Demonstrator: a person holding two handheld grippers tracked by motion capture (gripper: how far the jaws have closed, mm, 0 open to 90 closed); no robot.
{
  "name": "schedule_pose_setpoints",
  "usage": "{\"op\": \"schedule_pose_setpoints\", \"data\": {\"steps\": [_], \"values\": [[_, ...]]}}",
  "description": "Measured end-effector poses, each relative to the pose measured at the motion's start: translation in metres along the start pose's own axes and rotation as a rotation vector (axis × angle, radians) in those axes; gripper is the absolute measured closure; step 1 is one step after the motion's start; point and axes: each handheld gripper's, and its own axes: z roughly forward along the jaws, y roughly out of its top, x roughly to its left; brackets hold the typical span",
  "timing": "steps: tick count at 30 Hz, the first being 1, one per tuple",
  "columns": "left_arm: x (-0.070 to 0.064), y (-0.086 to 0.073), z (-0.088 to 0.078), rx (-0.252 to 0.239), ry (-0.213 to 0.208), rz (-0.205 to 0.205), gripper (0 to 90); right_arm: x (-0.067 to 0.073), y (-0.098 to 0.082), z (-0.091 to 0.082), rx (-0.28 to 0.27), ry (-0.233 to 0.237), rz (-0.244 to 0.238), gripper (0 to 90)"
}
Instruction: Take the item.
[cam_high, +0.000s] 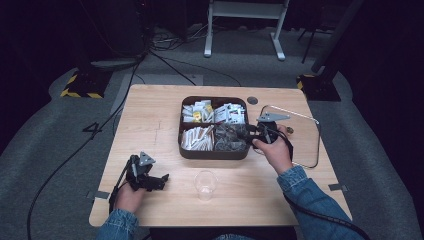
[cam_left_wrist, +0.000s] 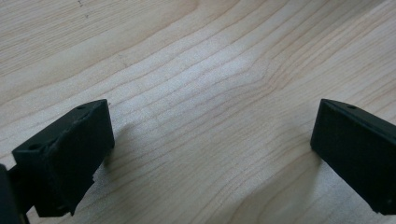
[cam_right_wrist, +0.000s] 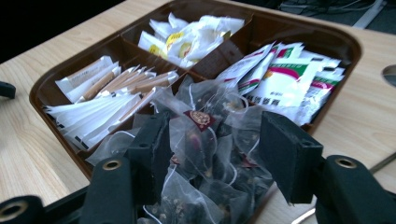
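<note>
Cup: clear plastic cup (cam_high: 205, 184) stands upright at 6 o'clock on the table (cam_high: 150, 115), nearest the camera
Left hand-held gripper (cam_high: 161, 180): at 8 o'clock, jaws spread wide over bare wood; holding nothing
Right hand-held gripper (cam_right_wrist: 212, 144): jaws open around mesh tea bags (cam_right_wrist: 210, 140), not closed on them
Tray: brown divided tray (cam_high: 186, 152) at centre; tea bags fill its 4 o'clock compartment; paper sachets (cam_right_wrist: 107, 100) beside them

The table (cam_high: 150, 115) is lit evenly from above while the floor around it falls into darkness, the high view is a little soft and grainy, and in the left gripper view the jaws throw faint shadows on sharp wood grain, blurred toward its edges.
</note>
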Motion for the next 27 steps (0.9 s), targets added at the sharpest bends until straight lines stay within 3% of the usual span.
{"op": "schedule_pose_setpoints", "data": {"steps": [8,11,13,18,27], "values": [[0.0,0.0,0.0,0.001,-0.001,-0.001,0.0,0.009,-0.006,0.017,0.051,0.02,-0.026,44.3],[0.0,0.0,0.0,0.0,0.0,-0.001,0.0,0.013,-0.008,0.026,0.065,0.013,-0.064,45.3],[0.0,0.0,0.0,0.0,0.0,0.0,0.0,0.013,-0.008,0.03,0.077,-0.001,-0.078,49.1],[0.0,0.0,0.0,0.0,0.0,0.0,0.0,0.013,-0.008,0.036,0.117,-0.032,-0.122,71.4],[0.0,0.0,0.0,0.001,0.0,-0.001,0.0,0.015,-0.007,0.035,0.109,-0.057,-0.119,76.3]]}}
